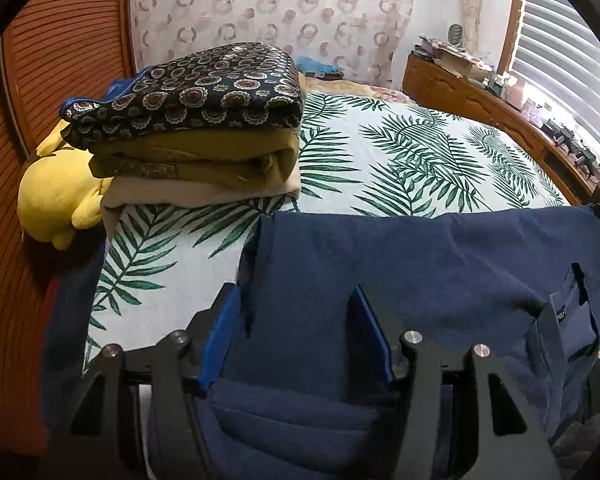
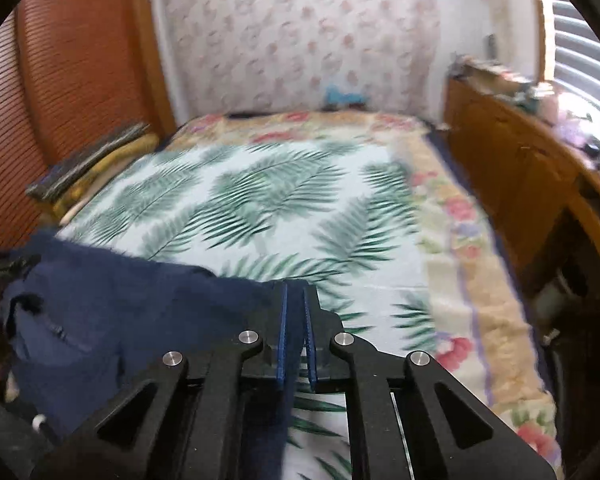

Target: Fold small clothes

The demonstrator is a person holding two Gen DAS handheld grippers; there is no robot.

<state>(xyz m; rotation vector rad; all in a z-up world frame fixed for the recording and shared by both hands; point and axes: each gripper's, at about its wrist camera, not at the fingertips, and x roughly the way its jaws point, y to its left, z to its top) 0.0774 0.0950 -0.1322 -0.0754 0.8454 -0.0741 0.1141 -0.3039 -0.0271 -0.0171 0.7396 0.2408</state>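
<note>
A navy blue garment point(image 1: 420, 264) with a pocket lies spread over the near part of the palm-leaf bed sheet point(image 1: 400, 152). My left gripper point(image 1: 294, 312) stands wide over its left part, blue pads apart, with the cloth running between them and bunched below; the pads do not visibly press it. In the right wrist view, which is blurred, the same garment point(image 2: 120, 300) lies to the left. My right gripper point(image 2: 295, 292) is shut on its right edge, and a strip of navy cloth hangs down between the pads.
A stack of folded clothes point(image 1: 192, 128) sits at the far left of the bed, a yellow plush toy point(image 1: 56, 196) beside it. A slatted wooden panel point(image 1: 60, 60) borders the left. A cluttered wooden cabinet point(image 2: 512, 160) runs along the right side. The leaf sheet point(image 2: 280, 200) stretches ahead.
</note>
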